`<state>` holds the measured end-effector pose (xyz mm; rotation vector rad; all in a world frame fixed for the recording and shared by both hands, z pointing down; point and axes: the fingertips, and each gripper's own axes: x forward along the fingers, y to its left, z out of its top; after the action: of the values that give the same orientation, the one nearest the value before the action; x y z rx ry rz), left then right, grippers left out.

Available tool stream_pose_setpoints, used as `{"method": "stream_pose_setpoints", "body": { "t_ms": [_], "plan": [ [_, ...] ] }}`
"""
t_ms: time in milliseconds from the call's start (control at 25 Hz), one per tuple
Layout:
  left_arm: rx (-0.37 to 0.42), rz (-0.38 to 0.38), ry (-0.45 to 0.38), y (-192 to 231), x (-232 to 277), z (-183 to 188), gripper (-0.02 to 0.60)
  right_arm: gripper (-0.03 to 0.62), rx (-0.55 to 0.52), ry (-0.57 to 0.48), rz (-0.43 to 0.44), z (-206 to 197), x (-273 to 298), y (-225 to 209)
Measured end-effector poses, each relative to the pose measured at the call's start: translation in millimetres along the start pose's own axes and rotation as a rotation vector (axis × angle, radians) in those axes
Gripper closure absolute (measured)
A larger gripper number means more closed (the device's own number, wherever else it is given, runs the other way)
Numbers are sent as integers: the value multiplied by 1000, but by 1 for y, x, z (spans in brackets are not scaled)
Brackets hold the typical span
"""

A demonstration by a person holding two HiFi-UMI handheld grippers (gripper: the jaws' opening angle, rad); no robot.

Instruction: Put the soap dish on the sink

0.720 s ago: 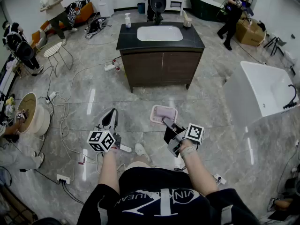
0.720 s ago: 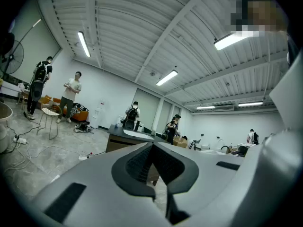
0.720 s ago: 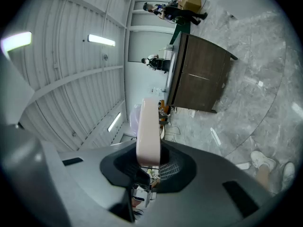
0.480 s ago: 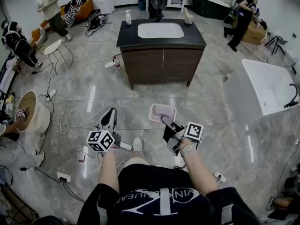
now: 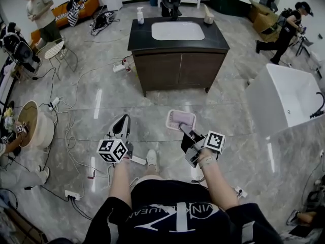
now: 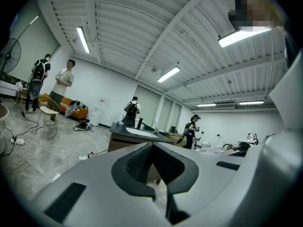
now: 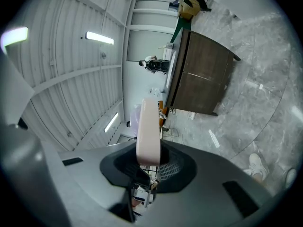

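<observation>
- Pink plastic soap dish (image 5: 181, 120), head view: hung over the floor on the near side of the room, with the sink (image 5: 202, 32) far ahead and well apart. The right gripper (image 5: 185, 131) held its near rim.
- Left gripper view: left gripper (image 6: 152, 145) had its jaws together with nothing between them.
- Right gripper view: jaws were clamped on the dish's edge (image 7: 147, 126). The dish looked light, stiff and likely slick, so the rim seemed the right place to hold it.

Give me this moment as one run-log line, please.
right gripper: shut on pale pink rectangular soap dish rim | left gripper: shut, empty | white sink in dark-topped vanity: ahead, dish not yet on it
</observation>
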<state>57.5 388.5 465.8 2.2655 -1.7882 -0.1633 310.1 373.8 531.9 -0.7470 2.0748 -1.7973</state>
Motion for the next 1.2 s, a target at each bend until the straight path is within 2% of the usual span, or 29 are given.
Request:
{"method": "stream_pose_setpoints", "body": {
  "t_ms": [280, 680, 1200],
  "plan": [
    [-18, -12, 19, 43, 44, 6, 566, 505, -15, -6, 9, 25, 58, 7],
    [6, -50, 42, 103, 108, 23, 566, 505, -24, 3, -6, 51, 147, 5],
    [16, -99, 70, 162, 156, 34, 566, 505, -24, -41, 9, 68, 221, 9]
  ]
}}
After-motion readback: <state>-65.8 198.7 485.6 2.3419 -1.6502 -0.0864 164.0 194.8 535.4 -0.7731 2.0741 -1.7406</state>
